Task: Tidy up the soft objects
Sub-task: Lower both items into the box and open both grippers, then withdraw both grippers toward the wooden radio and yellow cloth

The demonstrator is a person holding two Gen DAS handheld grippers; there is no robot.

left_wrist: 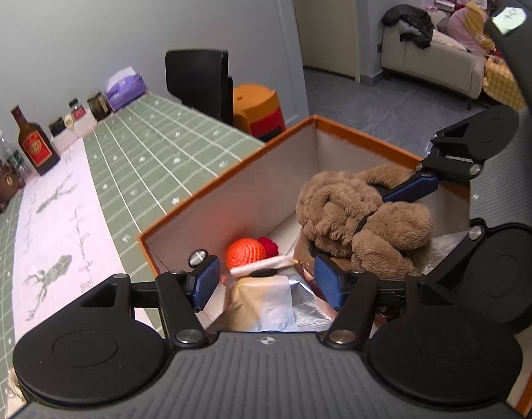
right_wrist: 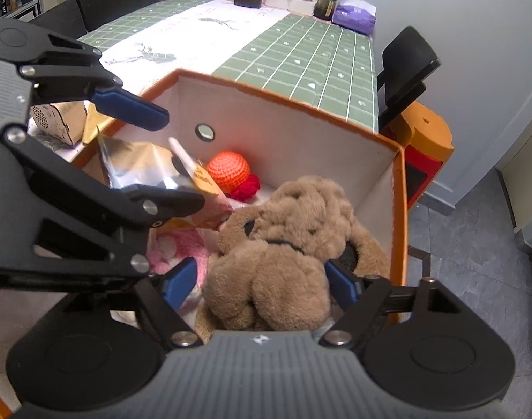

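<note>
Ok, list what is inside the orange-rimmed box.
Inside the orange-rimmed box: a brown plush toy, an orange crocheted ball with a red crocheted piece, a foil packet and something pink knitted. Whatever lies under the plush and packet is covered.

Pretty normal dining room setup here. Long table [right_wrist: 300, 56] with a green grid-pattern cloth and a white runner [left_wrist: 56, 216] down the middle, pushed against a pale grey wall [left_wrist: 91, 28]. Black chairs [left_wrist: 196, 80] around it, plus a stack of orange and red plastic stools [left_wrist: 259, 111] at the far end. Floor is grey tile [left_wrist: 370, 104]. Across the room there's a cream sofa [left_wrist: 433, 59] piled with clothes, and a light-coloured door [left_wrist: 321, 17] beside it. Bottles and jars line the table's wall side.
</note>
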